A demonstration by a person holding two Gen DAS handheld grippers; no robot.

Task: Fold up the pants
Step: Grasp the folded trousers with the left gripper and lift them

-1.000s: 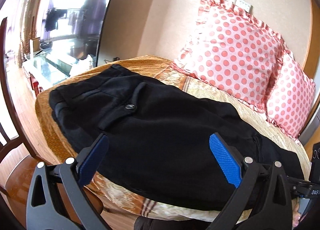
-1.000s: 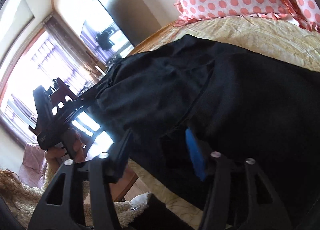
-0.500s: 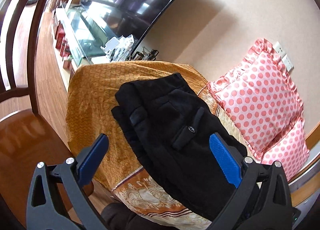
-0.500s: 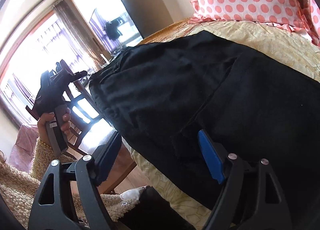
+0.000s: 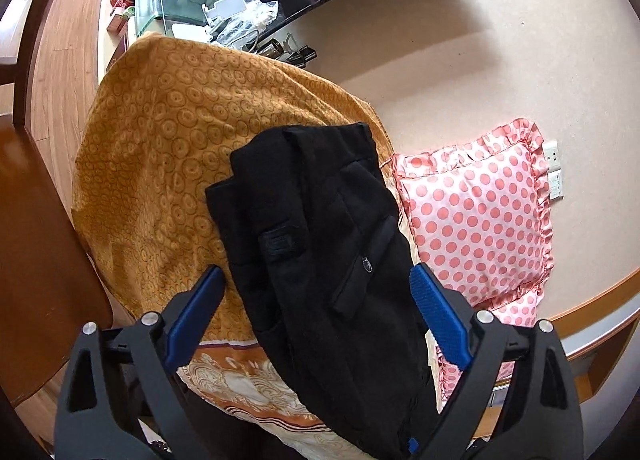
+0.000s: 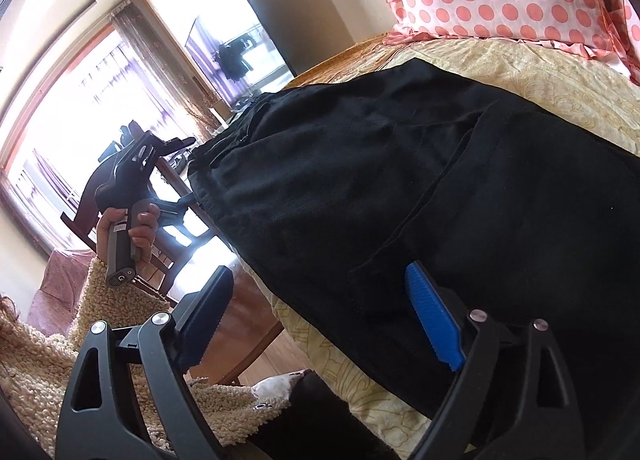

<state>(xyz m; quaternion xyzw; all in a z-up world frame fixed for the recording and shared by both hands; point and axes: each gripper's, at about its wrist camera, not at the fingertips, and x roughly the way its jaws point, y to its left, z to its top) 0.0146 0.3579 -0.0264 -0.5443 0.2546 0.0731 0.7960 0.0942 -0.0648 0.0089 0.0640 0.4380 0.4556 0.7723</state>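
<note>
Pants (image 5: 320,244) lie spread along the bed (image 5: 160,147), waistband toward its orange-covered end, with the polka-dot pillow (image 5: 476,219) beside them. Your left claw (image 5: 316,324) hangs released above them, gripping nothing. Your right claw (image 6: 320,312) is spread too, low at the pants' near edge.

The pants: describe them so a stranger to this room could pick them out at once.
Find the bed with the orange patterned cover and the pink polka-dot pillows against the wall. Lying lengthwise on that cover are the pants, waistband toward the orange end. They are the only plain black thing on the bed, with a buttoned back pocket facing up.
</note>
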